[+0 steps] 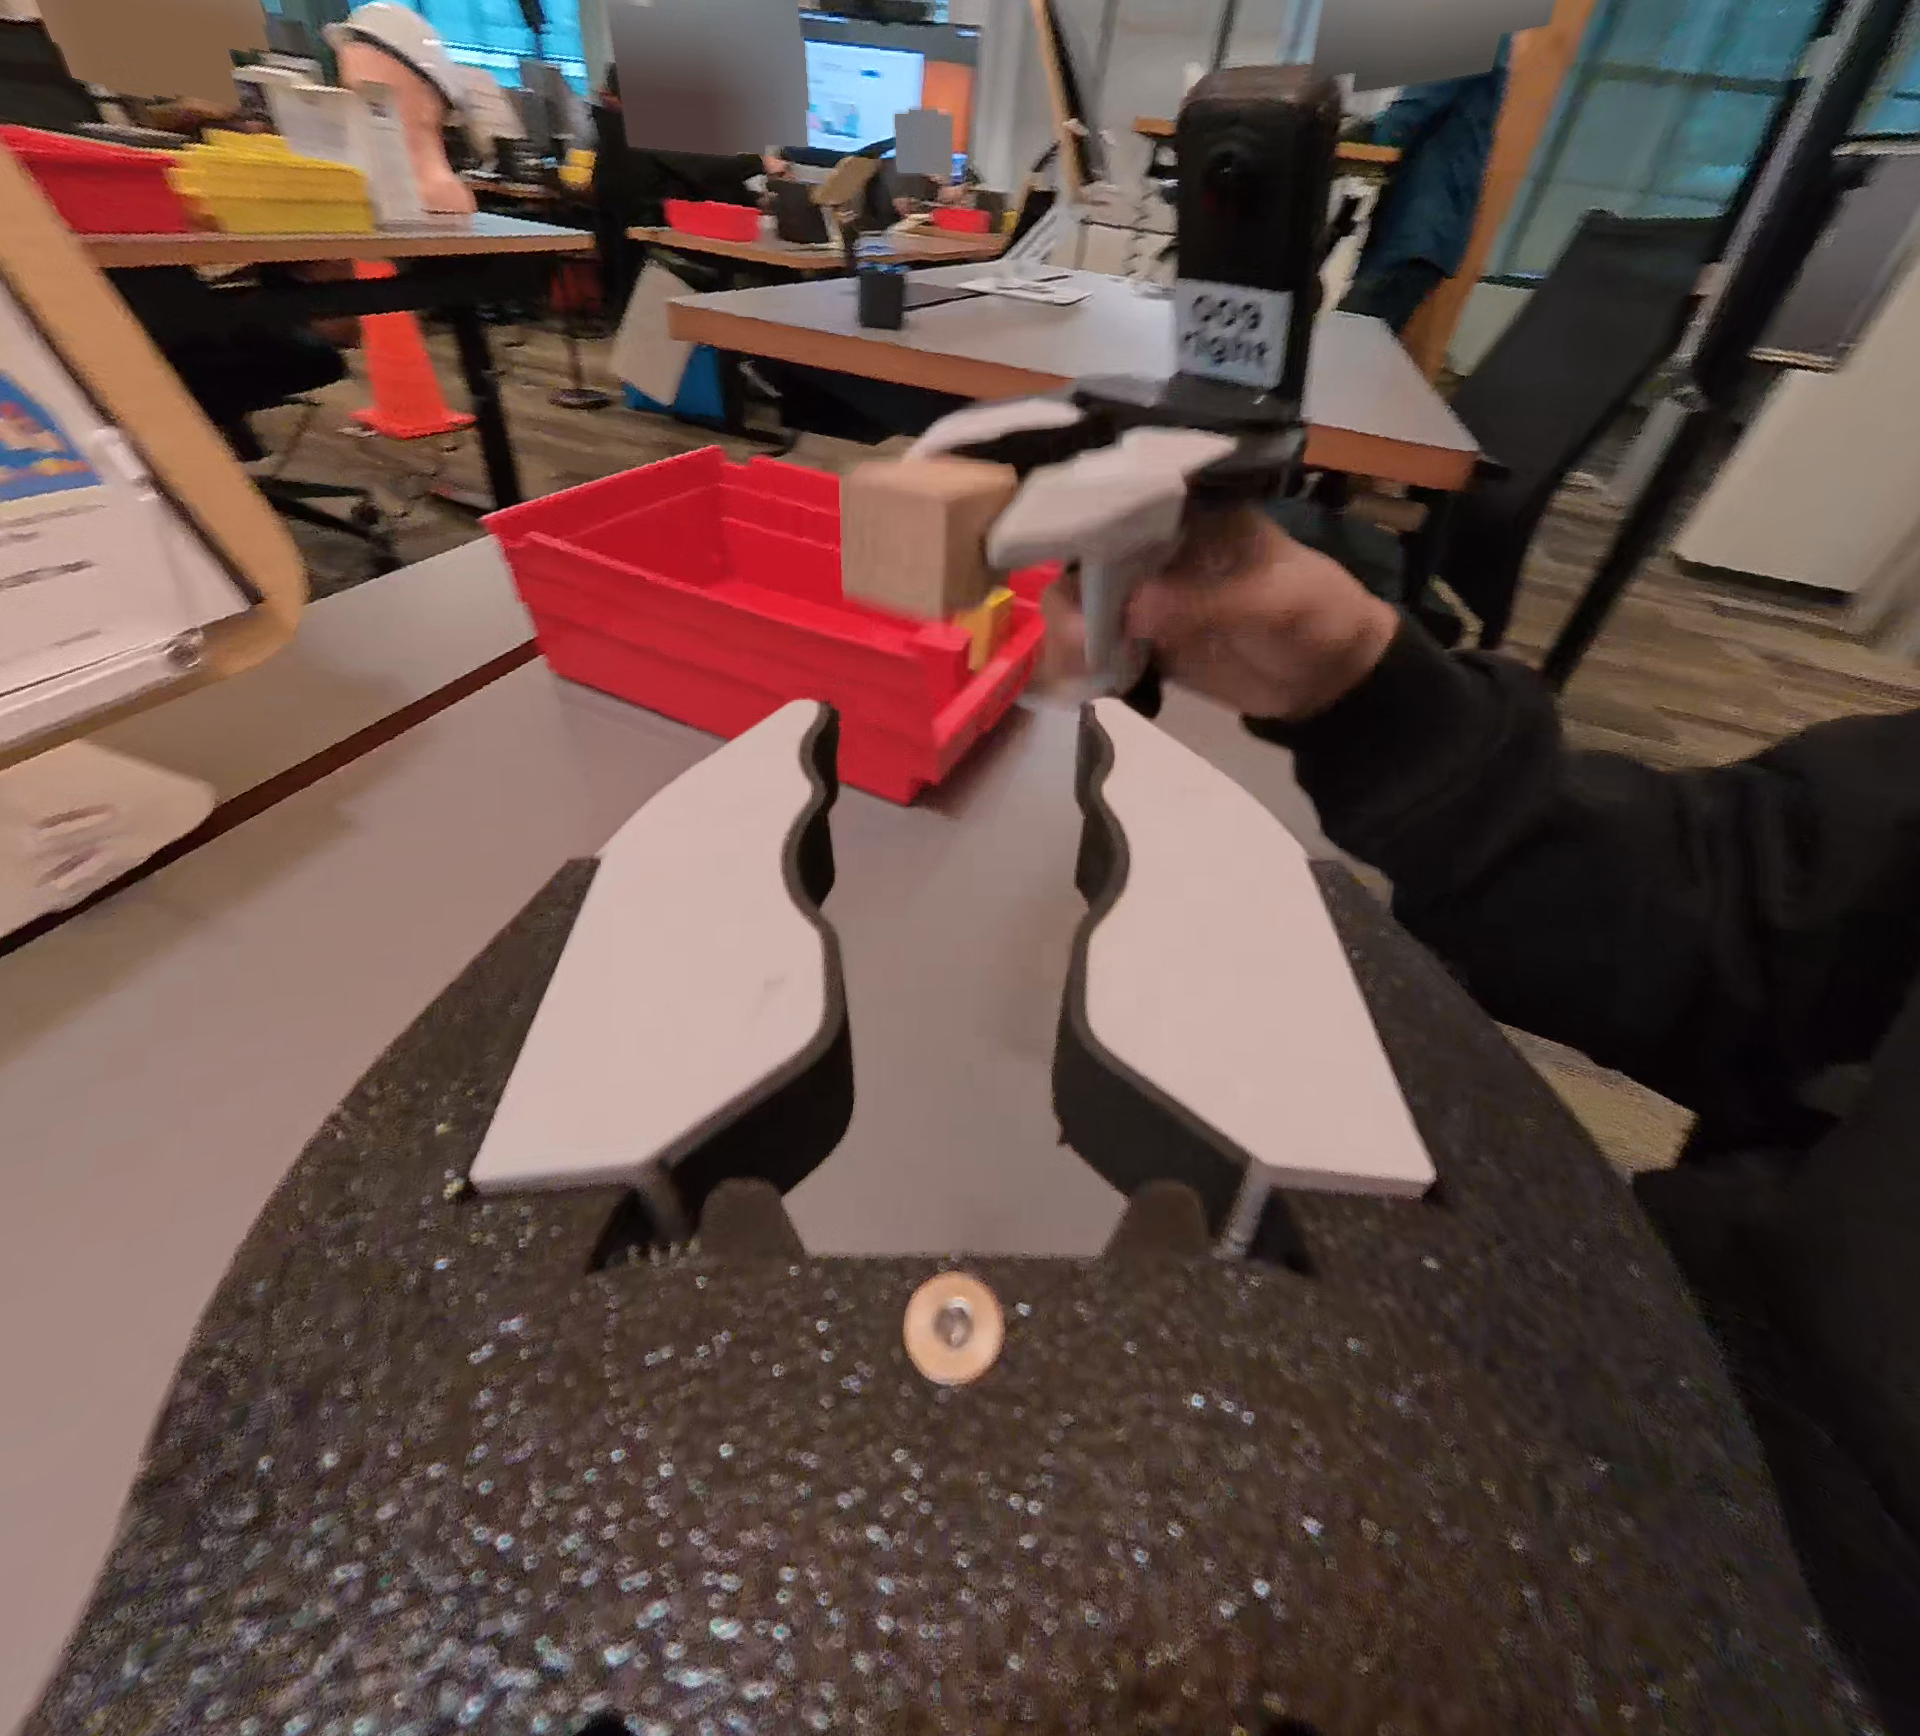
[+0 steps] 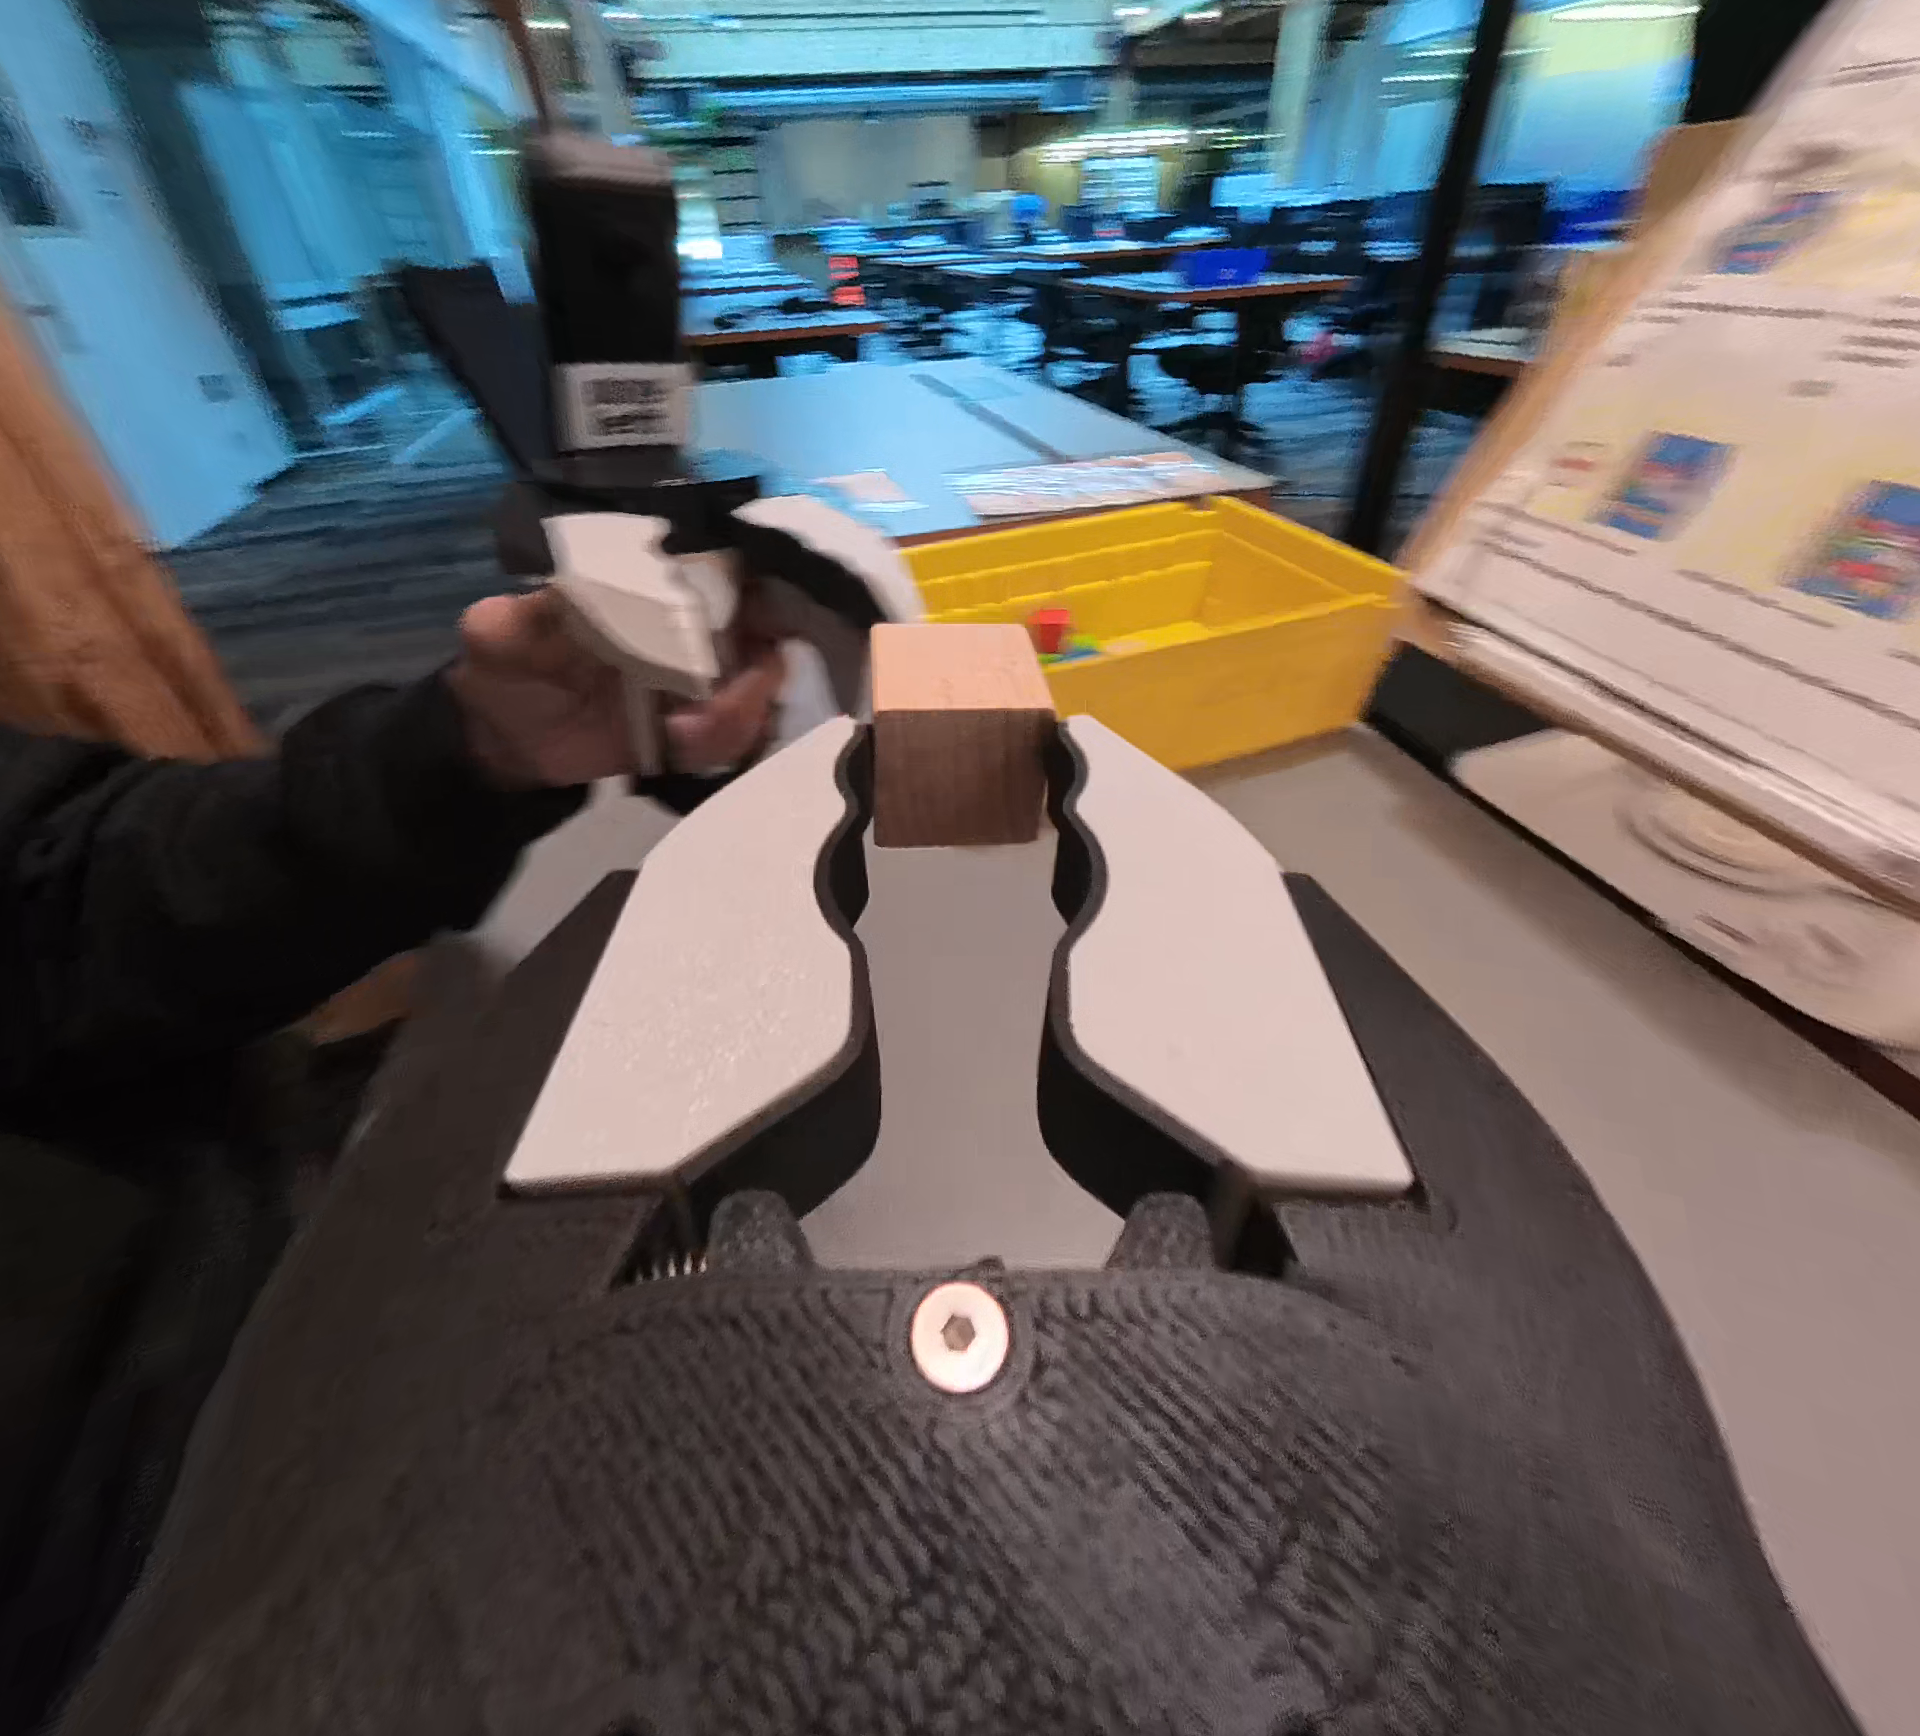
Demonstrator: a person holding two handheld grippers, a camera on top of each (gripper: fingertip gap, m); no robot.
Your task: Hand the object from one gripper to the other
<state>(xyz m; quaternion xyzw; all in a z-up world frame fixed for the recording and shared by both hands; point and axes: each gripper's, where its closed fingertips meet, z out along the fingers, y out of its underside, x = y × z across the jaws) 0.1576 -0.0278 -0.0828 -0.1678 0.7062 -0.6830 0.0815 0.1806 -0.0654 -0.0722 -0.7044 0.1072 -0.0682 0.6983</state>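
A wooden cube (image 2: pixel 958 736), roughly as wide as tall (no long axis), sits centre frame in the right wrist view, clamped between the right gripper (image 2: pixel 958 751)'s fingertips. The left gripper (image 1: pixel 954 730) stands open and bare; in its own view the cube (image 1: pixel 920 538) lies ahead, above its fingertips, over a red bin (image 1: pixel 727 606).

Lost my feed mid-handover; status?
Right gripper clamped on wooden cube. Left gripper open, empty, clear of it. Nothing between them.
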